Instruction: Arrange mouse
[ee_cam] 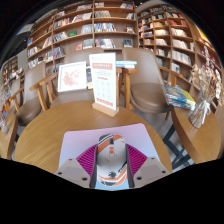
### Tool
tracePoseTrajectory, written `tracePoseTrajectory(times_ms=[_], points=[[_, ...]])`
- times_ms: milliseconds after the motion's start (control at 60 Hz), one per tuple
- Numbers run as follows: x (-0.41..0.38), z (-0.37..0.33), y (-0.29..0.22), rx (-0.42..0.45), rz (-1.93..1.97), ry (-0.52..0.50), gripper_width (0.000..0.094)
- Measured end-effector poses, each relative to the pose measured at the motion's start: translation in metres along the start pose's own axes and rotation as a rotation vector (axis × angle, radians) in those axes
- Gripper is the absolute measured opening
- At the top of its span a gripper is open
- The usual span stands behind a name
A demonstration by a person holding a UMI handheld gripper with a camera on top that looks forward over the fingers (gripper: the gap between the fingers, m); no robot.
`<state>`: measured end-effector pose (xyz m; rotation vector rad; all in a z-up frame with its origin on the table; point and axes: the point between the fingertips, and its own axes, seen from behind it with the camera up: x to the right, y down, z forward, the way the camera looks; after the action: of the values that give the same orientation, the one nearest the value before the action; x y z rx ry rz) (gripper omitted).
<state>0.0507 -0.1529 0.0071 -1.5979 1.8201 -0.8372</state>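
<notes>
The gripper (110, 168) has its two fingers, pink pads (91, 160) on their inner faces, closed narrow on the mouse (111, 163); the mouse, white and grey with an orange band, sits between the pads with no gap showing at either side, so I judge it held rather than merely framed. Under the fingers lies a pale mat (72, 143) on a round wooden table (45, 132); whether the mouse is lifted or resting on the mat cannot be told from here.

The step in hand looks like the carry or the placing of the mouse, the grasp already made; the next move probably calls for setting it down square on the mat, lowering until it bears on the surface, then easing the fingers apart without nudging it askew.

Room to move: the mat's far edge lies just ahead of the fingertips, with bare table beyond it; further beyond stands an upright sign (104, 84) on a wooden base, well apart from the fingers; a slanted board (71, 76) stands beside it; chairs (150, 95) ring the table's far rim and bookshelves (95, 25) fill the background; the sides of the mat are free of clutter.
</notes>
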Motion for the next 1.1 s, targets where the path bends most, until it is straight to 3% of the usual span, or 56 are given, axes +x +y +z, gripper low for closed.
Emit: tracePoseTrajectory(times_ms=[200, 317, 350, 483, 717, 1100], points=[[0.000, 0.009, 0.015, 0.003, -0.017, 0.005, 0.0543], [0.004, -0.020, 0.002, 0.035, 0.006, 0.042, 0.0870], [0.005, -0.036, -0.002, 0.045, 0.016, 0.046, 0.0833], [-0.008, -0.122, -0.006, 0.110, -0.042, 0.049, 0.0849], [-0.042, -0.251, 0.048, 0.171, -0.080, -0.007, 0.0853], [-0.045, -0.309, 0.108, 0.159, -0.115, 0.006, 0.0856]])
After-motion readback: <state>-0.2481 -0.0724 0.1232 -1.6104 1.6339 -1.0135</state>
